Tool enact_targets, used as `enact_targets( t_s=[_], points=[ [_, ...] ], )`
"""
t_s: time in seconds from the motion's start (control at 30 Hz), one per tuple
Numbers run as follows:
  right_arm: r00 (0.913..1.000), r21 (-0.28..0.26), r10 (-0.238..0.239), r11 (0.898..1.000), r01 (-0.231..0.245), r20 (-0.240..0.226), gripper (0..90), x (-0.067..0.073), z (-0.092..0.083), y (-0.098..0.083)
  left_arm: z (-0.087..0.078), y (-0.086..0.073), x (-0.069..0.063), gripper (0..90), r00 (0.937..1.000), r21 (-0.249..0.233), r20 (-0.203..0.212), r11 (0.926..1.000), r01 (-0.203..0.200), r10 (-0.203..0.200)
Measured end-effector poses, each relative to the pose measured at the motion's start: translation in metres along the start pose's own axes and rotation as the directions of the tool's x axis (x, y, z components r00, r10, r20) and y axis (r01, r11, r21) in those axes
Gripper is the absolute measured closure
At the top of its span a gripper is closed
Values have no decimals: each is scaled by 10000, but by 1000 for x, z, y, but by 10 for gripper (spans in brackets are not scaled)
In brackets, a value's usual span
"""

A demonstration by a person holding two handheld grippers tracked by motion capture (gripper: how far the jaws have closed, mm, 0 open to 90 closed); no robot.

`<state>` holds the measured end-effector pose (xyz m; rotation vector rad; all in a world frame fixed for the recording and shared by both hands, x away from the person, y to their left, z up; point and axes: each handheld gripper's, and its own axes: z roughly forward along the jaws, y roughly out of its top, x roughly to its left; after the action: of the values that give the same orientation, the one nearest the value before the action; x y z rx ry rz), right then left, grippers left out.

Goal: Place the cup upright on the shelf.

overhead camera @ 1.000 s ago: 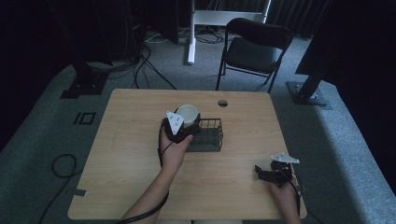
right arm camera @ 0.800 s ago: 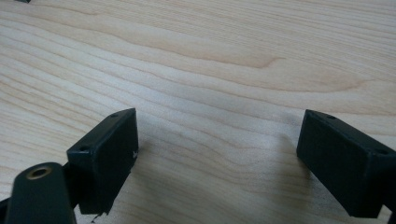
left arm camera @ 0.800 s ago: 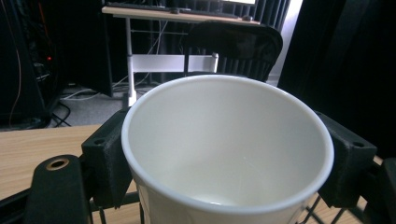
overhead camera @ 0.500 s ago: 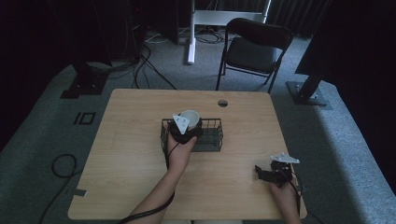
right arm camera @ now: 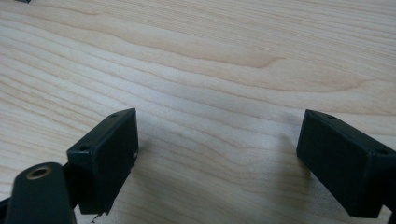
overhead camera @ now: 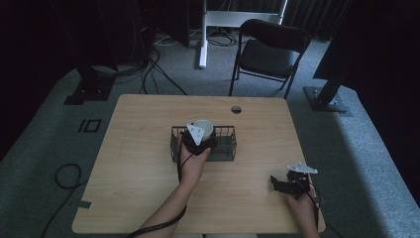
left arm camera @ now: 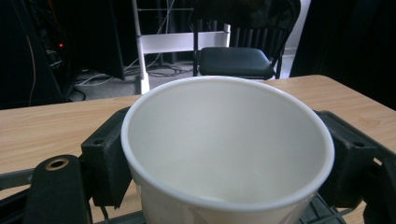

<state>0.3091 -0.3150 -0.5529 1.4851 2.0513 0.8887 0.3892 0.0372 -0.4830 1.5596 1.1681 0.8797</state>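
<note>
Your left gripper (overhead camera: 199, 140) was clamped on a white paper cup (overhead camera: 203, 128), one black jaw pressed against each side of its wall, as the left gripper view (left arm camera: 224, 154) made plain with the cup (left arm camera: 229, 149) upright and its open mouth facing up. You held that cup over the left end of the black wire basket (overhead camera: 224, 145) that sat near the middle of the wooden table (overhead camera: 138, 148); whether its base touched the basket floor could not be told. Your right gripper (overhead camera: 277, 183) lay low at the table's near right corner, well apart from the basket, its jaws spread wide over bare wood (right arm camera: 215, 93) with nothing between them.
</note>
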Motion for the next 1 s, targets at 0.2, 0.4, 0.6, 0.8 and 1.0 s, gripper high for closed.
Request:
enact_targets(
  t_s=[0.2,0.4,0.6,0.8,1.0],
  points=[
    [10000,-5,-3,10000,3,0,122,0,0,0,-1,4,1,156,9998,138,198,9999,23,-25],
    [10000,-7,8,10000,-8,-1,122,0,0,0,-12,10,1,99,9976,119,548,9990,-423,416],
    [10000,-7,9,10000,-9,1,122,0,0,0,-23,16,5,88,9965,15,726,9992,-411,409],
    [10000,-6,8,10000,-8,1,122,0,0,0,-40,25,10,88,9950,-230,872,9986,-471,489],
    [10000,-9,0,10000,0,-1,122,0,0,0,-50,24,14,88,9937,-227,994,9985,-505,525]
  ],
)
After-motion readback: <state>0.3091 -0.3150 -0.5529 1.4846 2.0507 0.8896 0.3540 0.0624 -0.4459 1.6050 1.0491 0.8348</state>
